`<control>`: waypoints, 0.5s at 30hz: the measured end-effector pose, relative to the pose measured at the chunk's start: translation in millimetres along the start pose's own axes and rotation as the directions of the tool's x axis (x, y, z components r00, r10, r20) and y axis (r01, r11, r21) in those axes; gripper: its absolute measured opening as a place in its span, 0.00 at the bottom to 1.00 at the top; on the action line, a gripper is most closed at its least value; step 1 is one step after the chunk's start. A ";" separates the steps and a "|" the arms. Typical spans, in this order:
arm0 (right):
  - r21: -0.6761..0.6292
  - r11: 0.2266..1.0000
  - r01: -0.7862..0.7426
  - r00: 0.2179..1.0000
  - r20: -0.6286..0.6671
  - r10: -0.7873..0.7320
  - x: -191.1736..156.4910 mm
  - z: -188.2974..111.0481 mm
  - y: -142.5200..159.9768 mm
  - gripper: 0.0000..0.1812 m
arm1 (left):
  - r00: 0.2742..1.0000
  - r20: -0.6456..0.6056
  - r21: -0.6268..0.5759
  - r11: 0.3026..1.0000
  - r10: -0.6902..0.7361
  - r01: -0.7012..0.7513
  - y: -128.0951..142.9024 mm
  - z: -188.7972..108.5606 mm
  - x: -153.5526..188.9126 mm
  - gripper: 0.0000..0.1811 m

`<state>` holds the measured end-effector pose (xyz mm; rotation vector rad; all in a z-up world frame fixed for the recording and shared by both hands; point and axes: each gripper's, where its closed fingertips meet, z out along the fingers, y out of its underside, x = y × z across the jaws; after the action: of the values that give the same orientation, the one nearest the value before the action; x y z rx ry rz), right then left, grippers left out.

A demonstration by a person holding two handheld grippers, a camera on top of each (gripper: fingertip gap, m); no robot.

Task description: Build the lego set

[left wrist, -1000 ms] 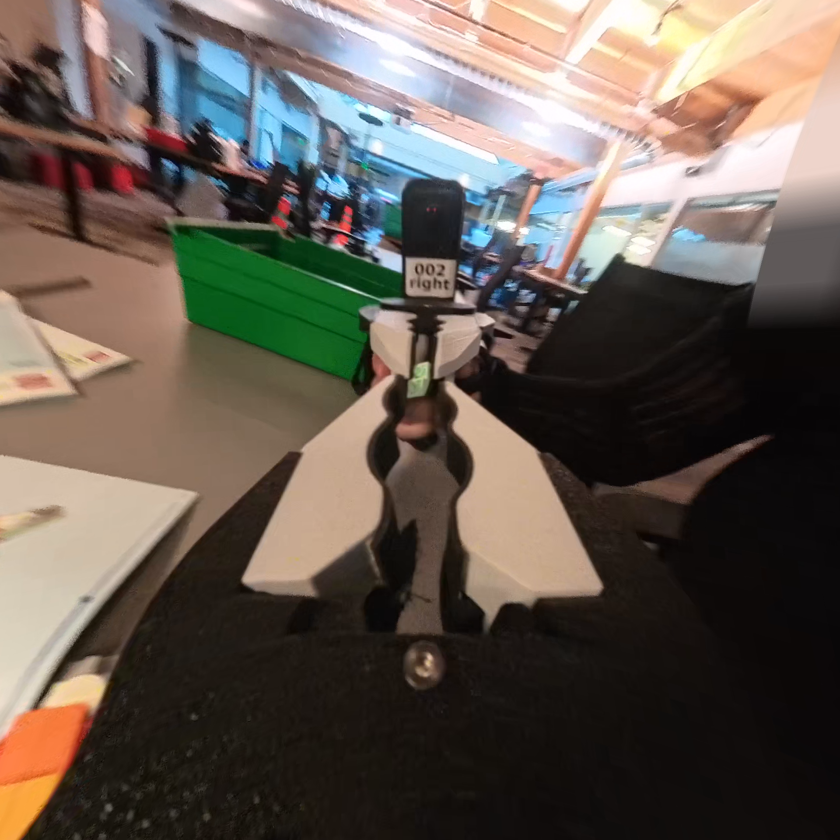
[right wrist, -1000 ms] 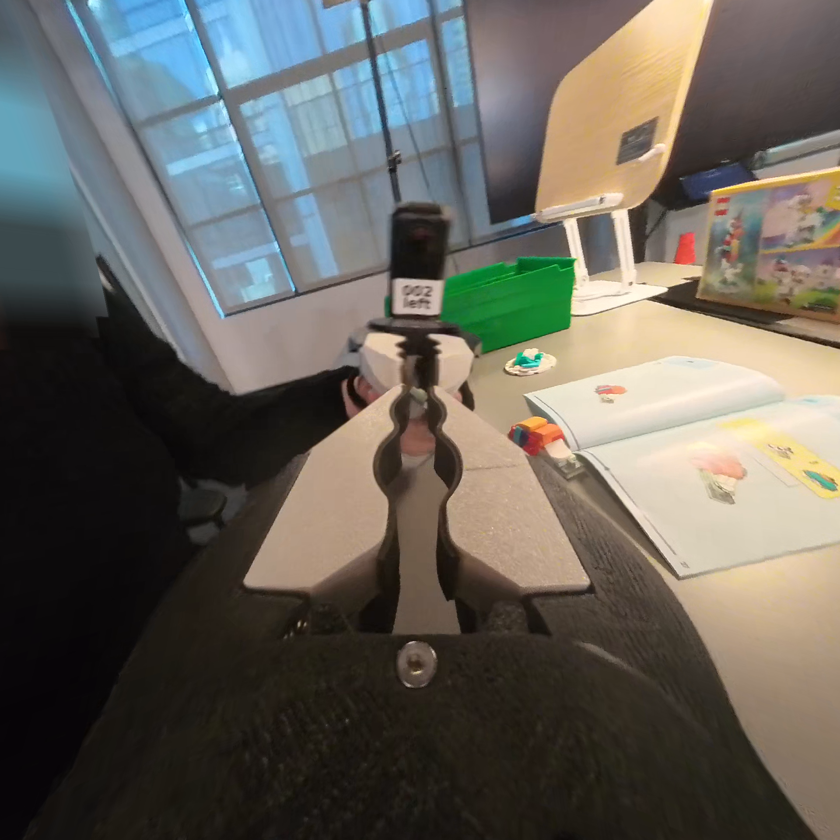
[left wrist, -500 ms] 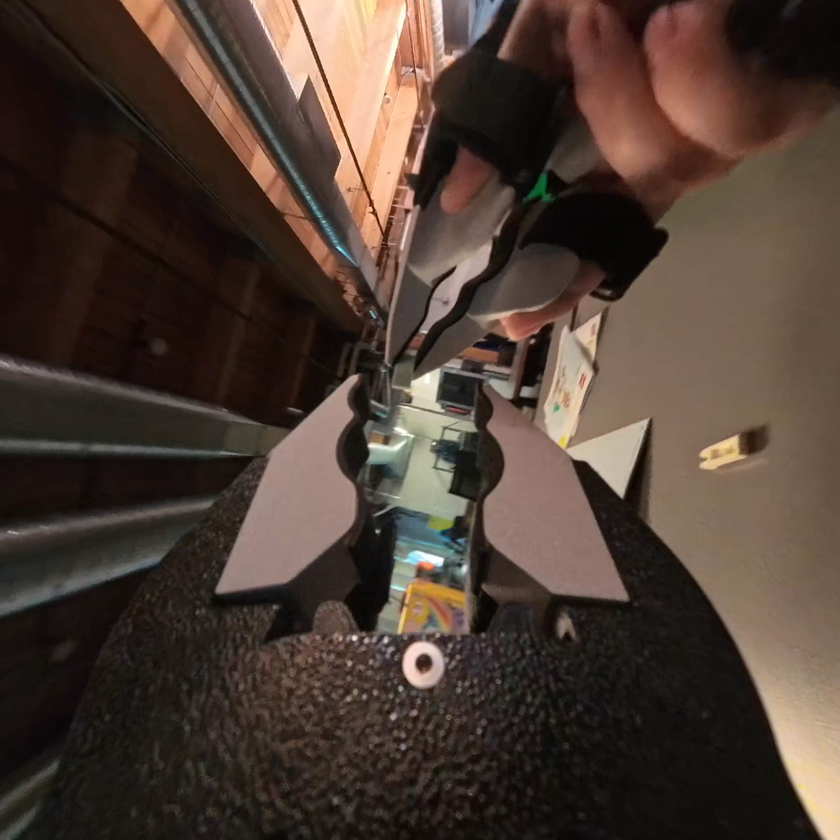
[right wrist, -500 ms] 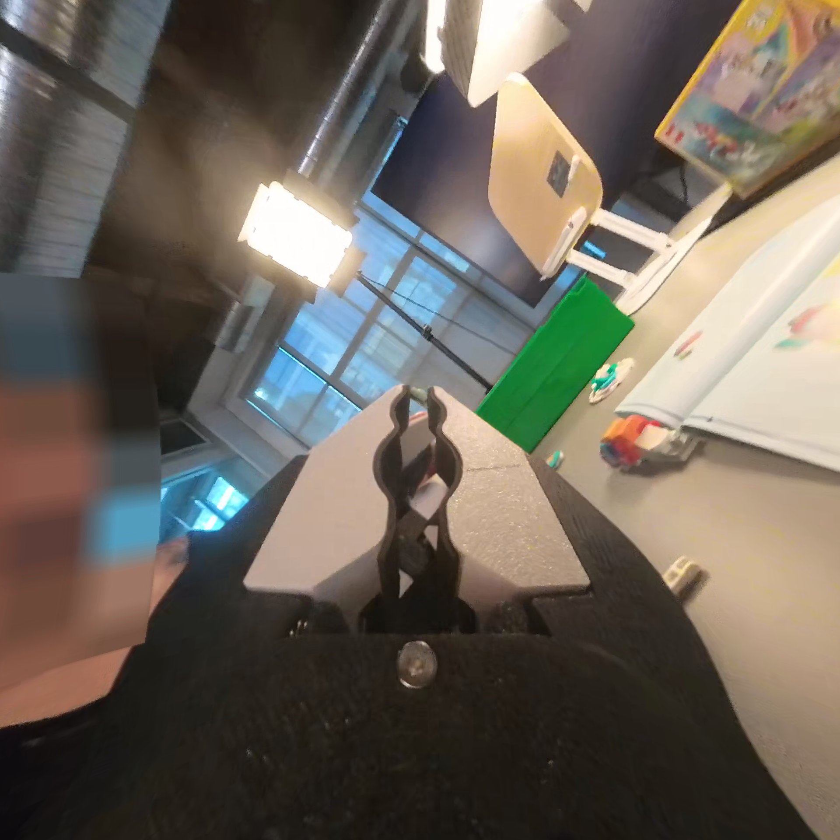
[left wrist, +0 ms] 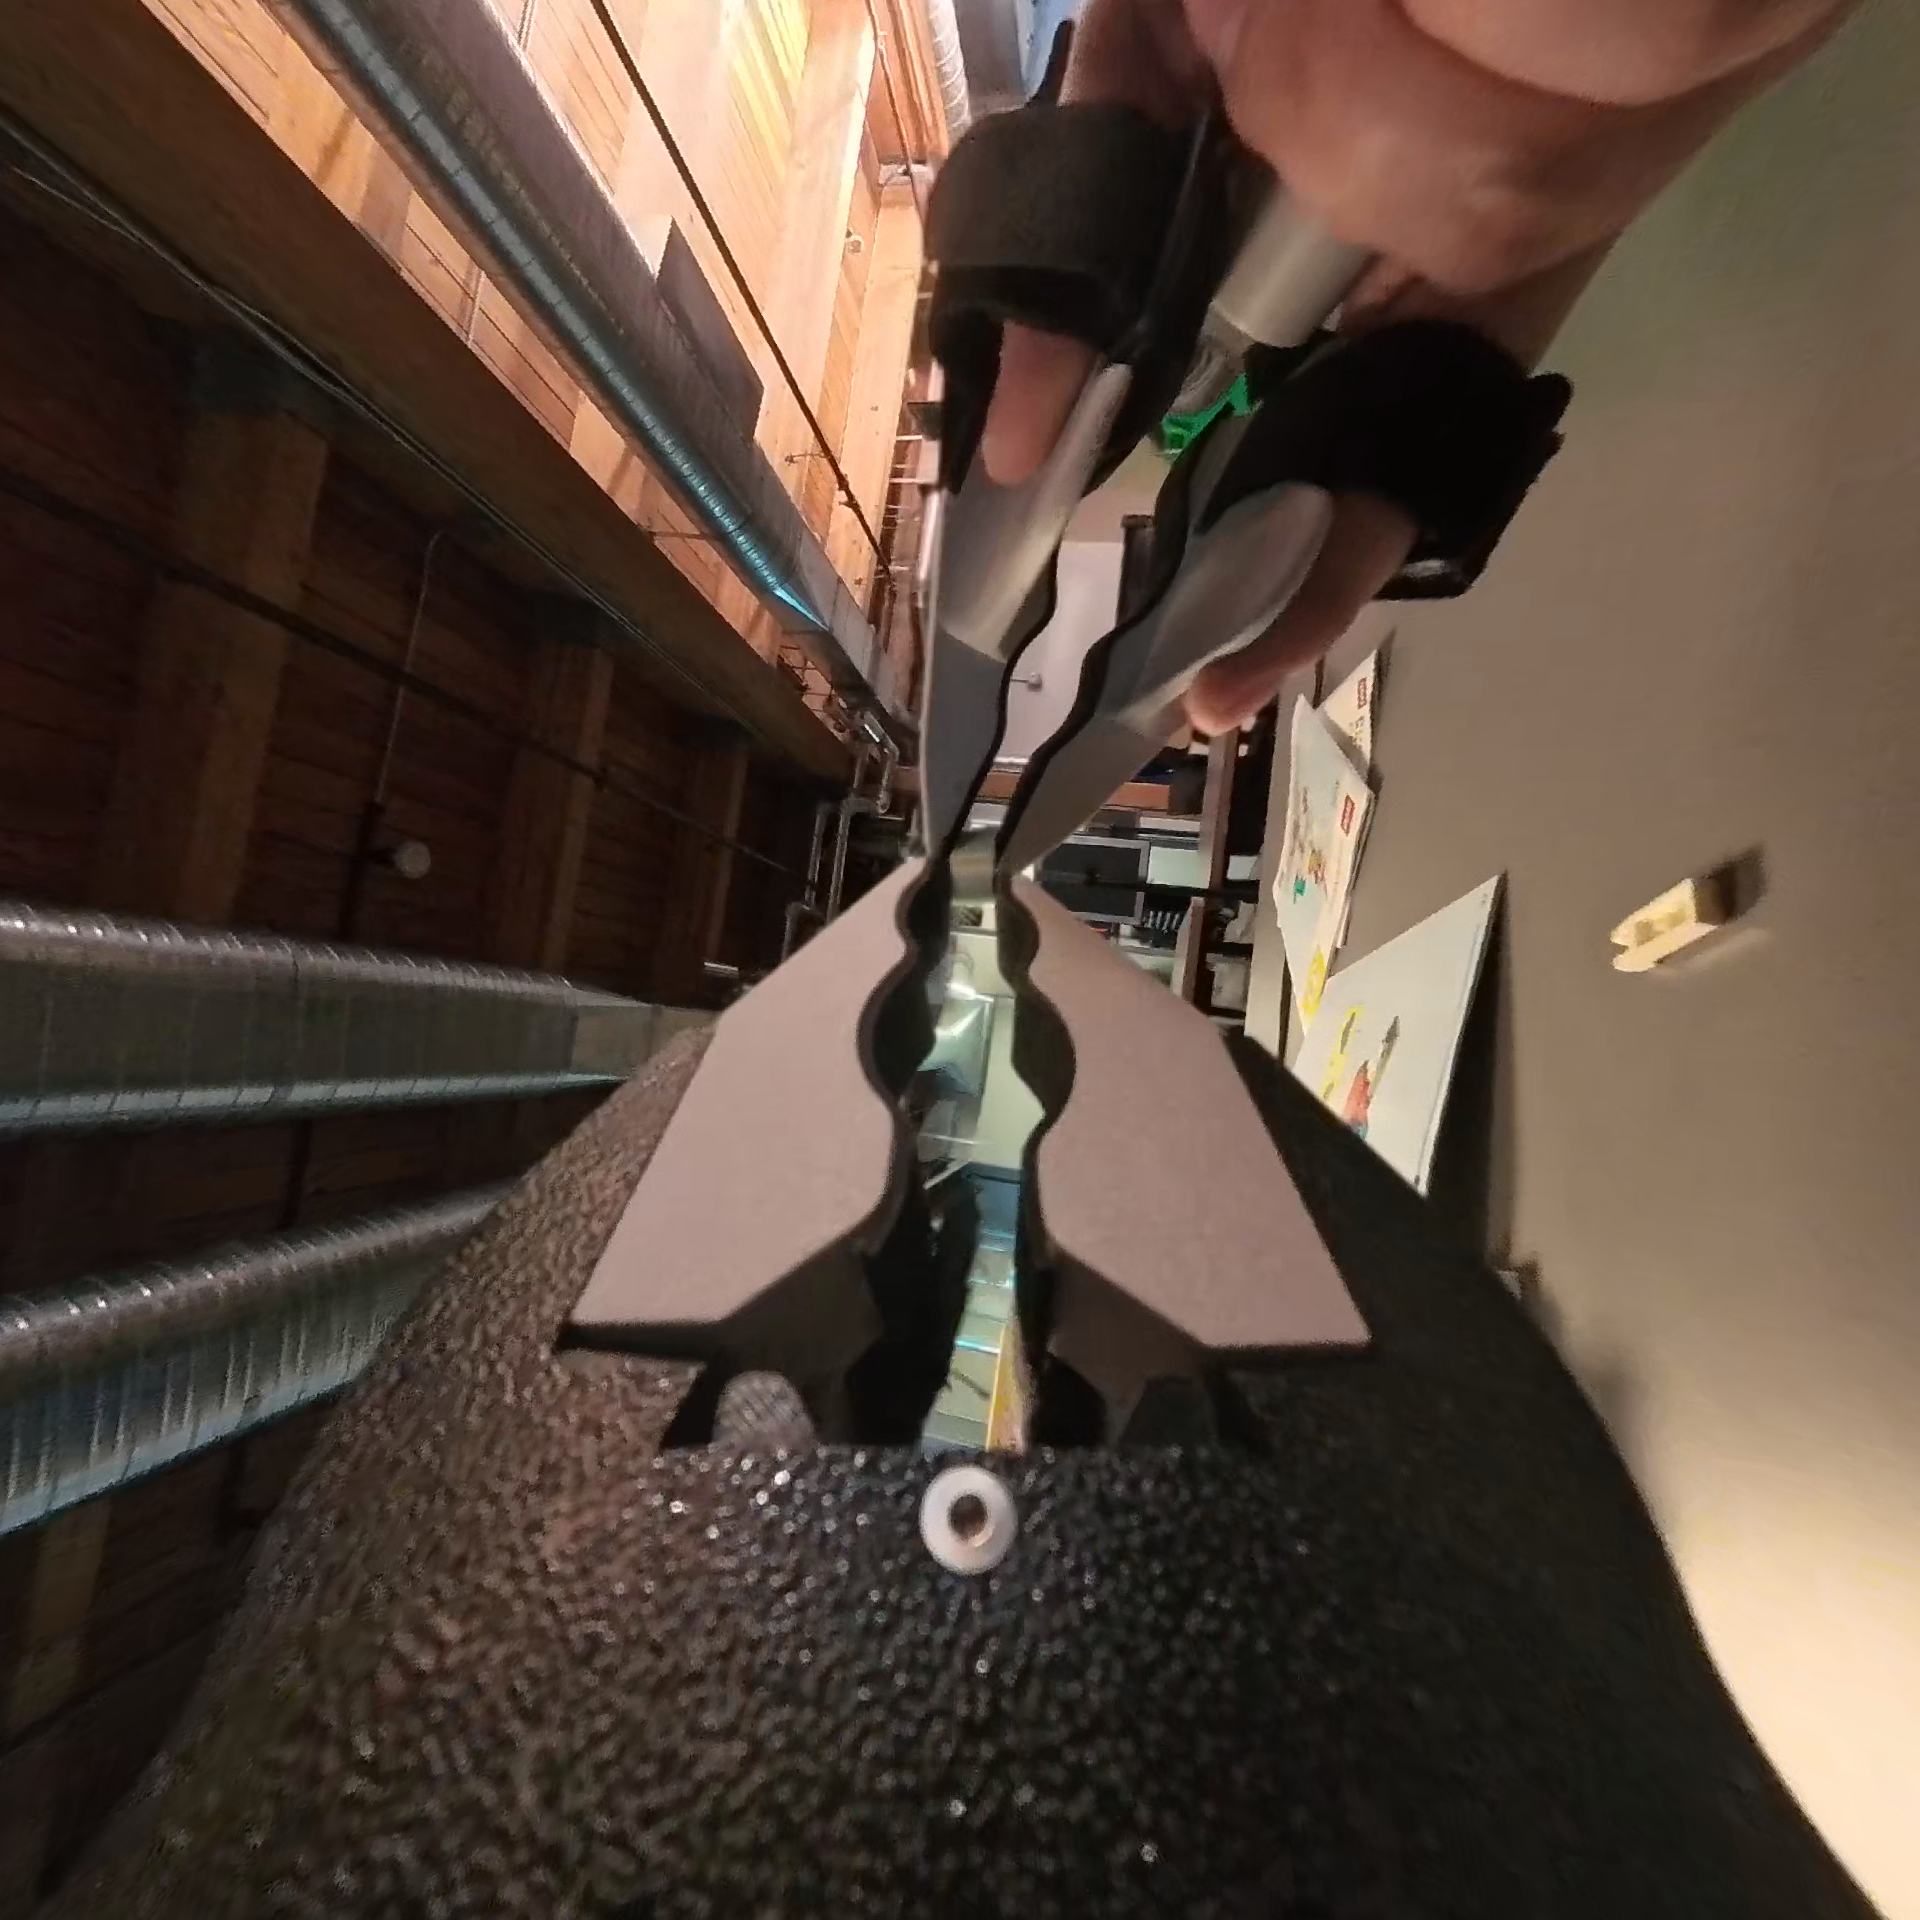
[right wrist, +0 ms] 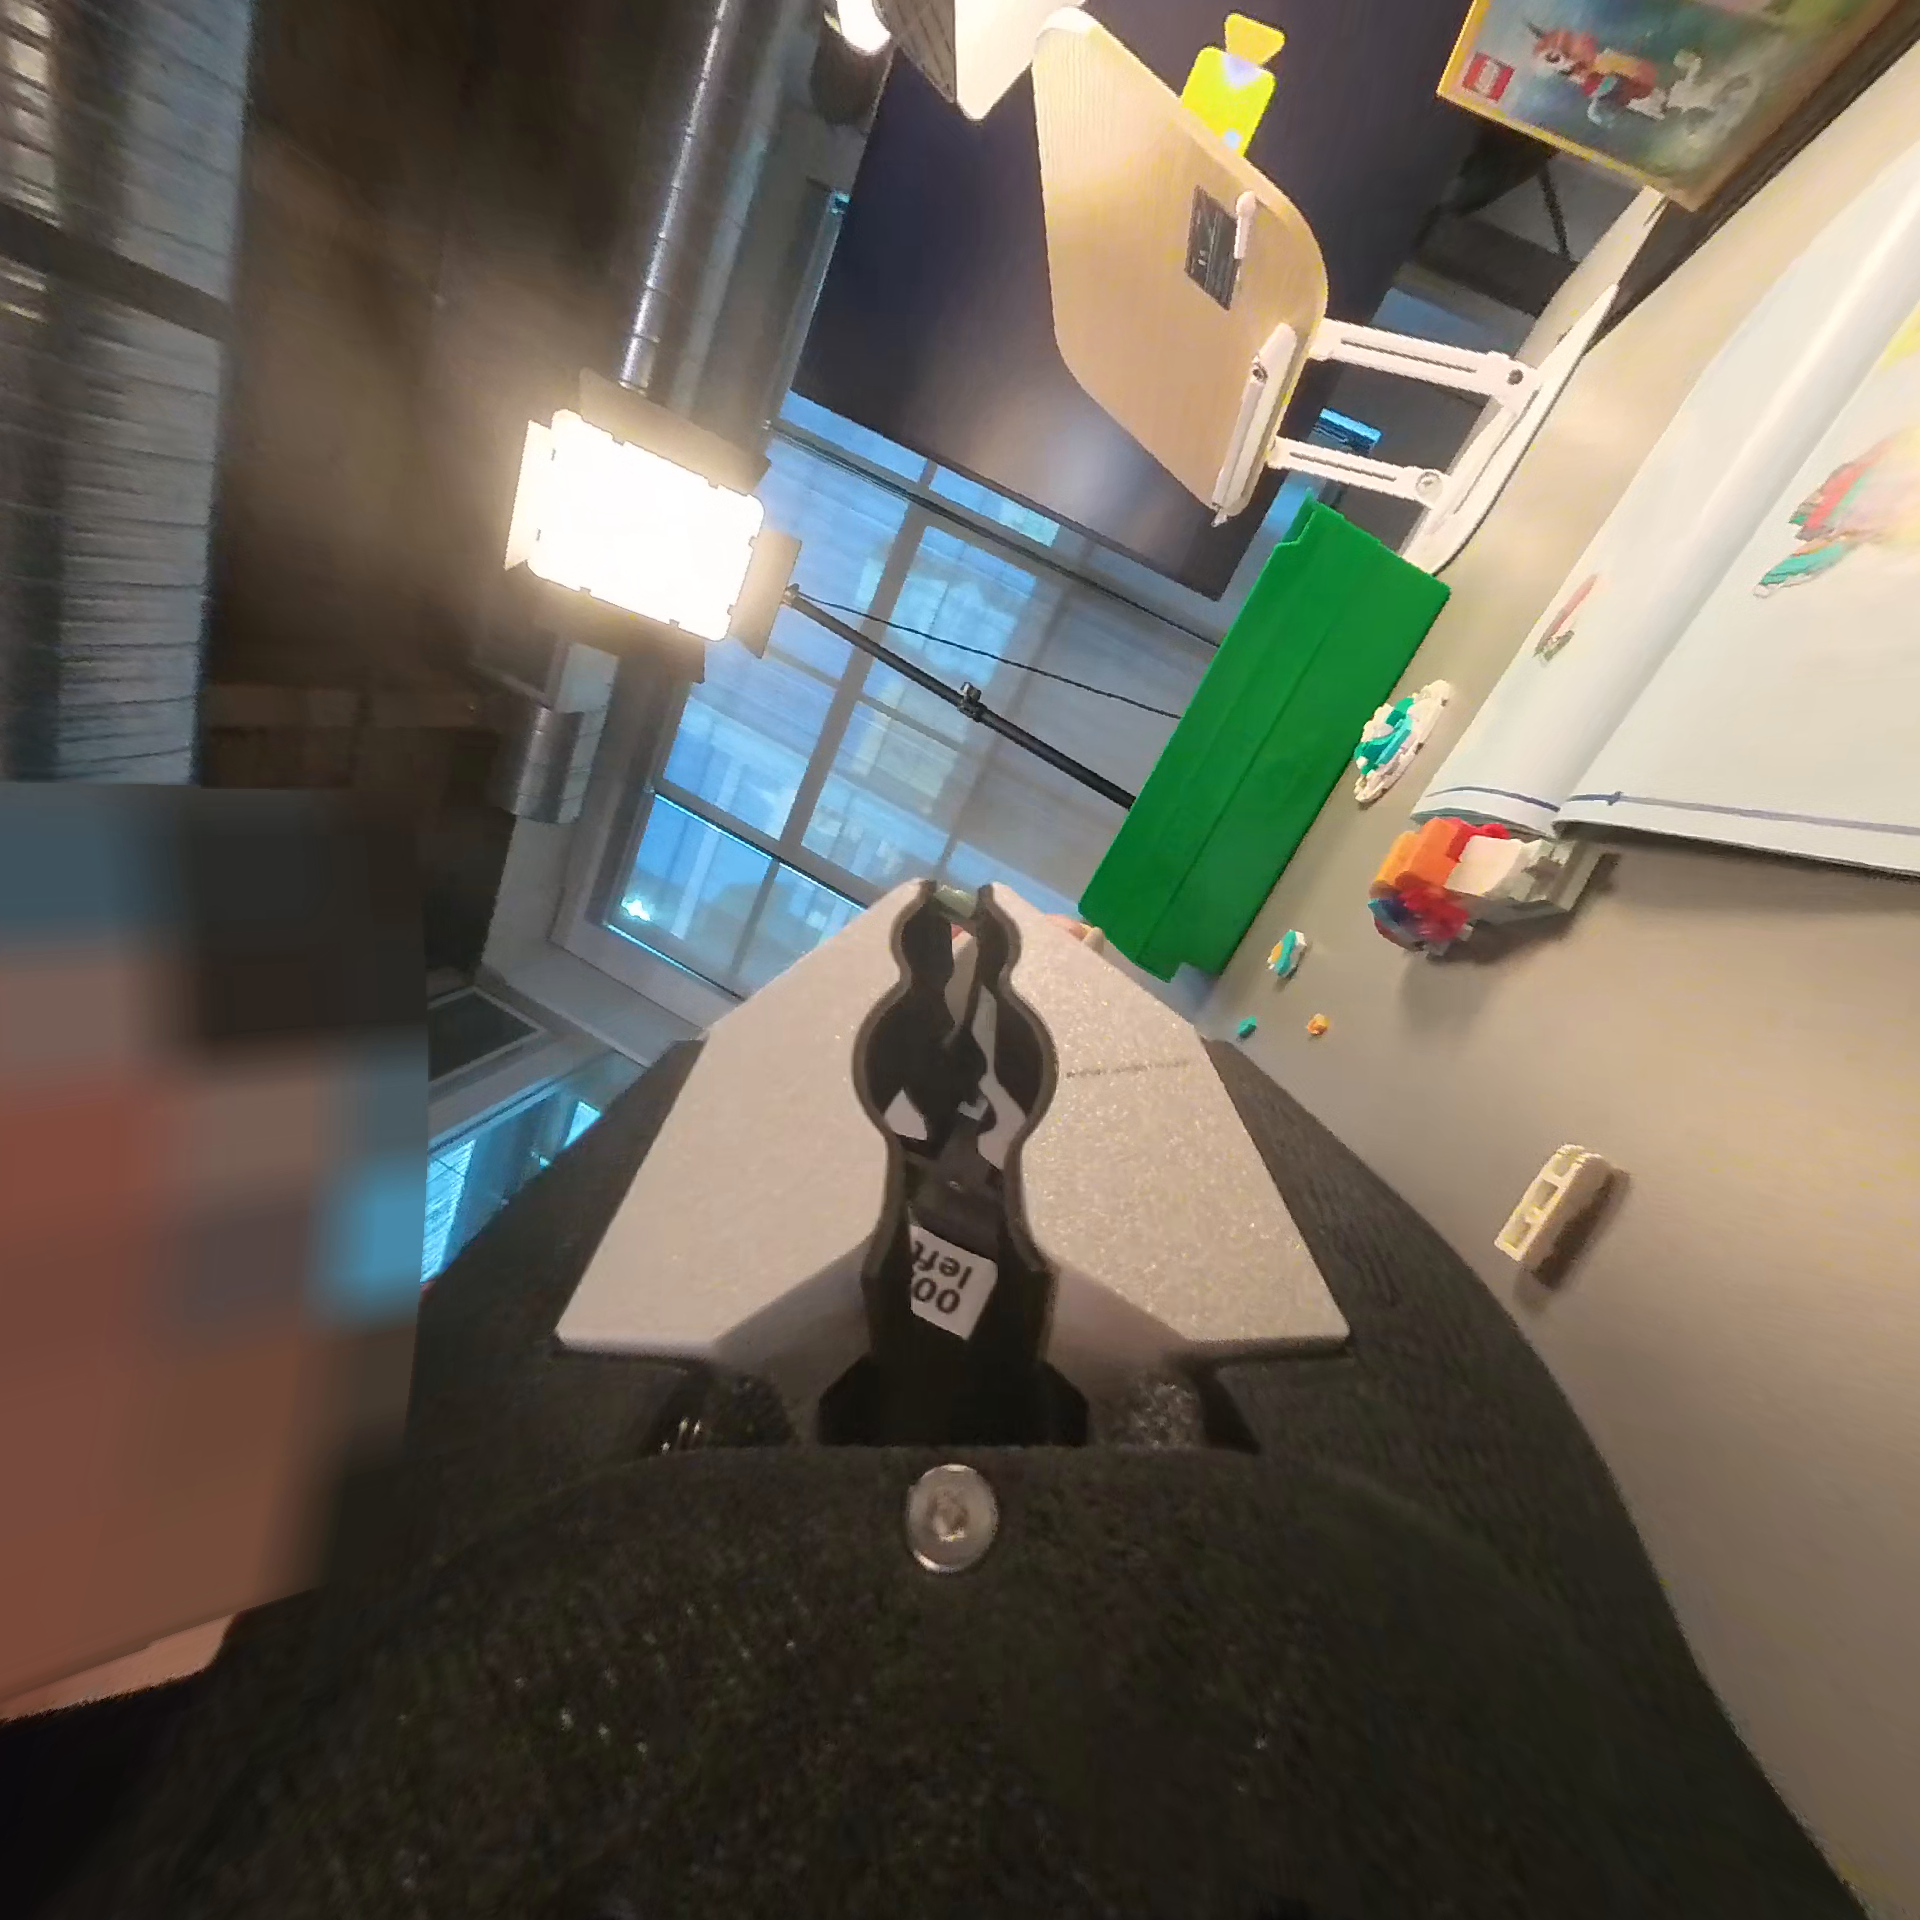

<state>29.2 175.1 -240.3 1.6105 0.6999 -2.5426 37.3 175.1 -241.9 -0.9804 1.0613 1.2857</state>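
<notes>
The left gripper (left wrist: 961,883) and right gripper (right wrist: 964,902) meet tip to tip above the table (right wrist: 1714,1091), both views rolled sideways. The right gripper pinches a small pale green piece (right wrist: 958,900). The left jaws stand slightly apart near that piece; contact cannot be told. A cream brick (right wrist: 1555,1210) lies on the table, nearer than the colourful model (right wrist: 1455,883), the booklet (right wrist: 1766,623) and the green bin (right wrist: 1262,748).
</notes>
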 end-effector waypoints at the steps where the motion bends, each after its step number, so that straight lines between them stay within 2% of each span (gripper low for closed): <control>1: -0.002 1.000 -0.001 1.000 -0.004 0.001 0.8 -0.2 0.2 0.03 | 1.000 -0.009 0.003 1.000 0.000 0.000 0.0 -0.3 0.6 0.04; 5: 0.004 1.000 -0.004 1.000 -0.021 0.004 5.5 -0.6 -0.9 0.03 | 0.997 -0.062 -0.004 0.999 -0.053 0.053 2.8 0.7 5.4 0.04; 8: 0.020 0.998 0.064 0.995 -0.071 -0.063 11.7 -1.9 -4.8 0.07 | 0.966 -0.158 -0.017 0.978 -0.206 0.206 5.8 1.6 15.0 0.03; 12: -0.007 0.968 0.250 0.956 -0.157 -0.248 16.4 -8.5 -13.6 0.10 | 0.853 -0.318 -0.085 0.909 -0.413 0.408 11.1 -0.5 33.9 0.04; 15: -0.057 0.911 0.409 0.883 -0.226 -0.411 21.2 -14.3 -19.3 0.10 | 0.702 -0.404 -0.146 0.799 -0.587 0.584 9.9 -3.8 41.3 0.04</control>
<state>26.3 202.1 -257.1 1.9640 1.1905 -2.6275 26.9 182.1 -282.6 -1.5109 0.9463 0.5437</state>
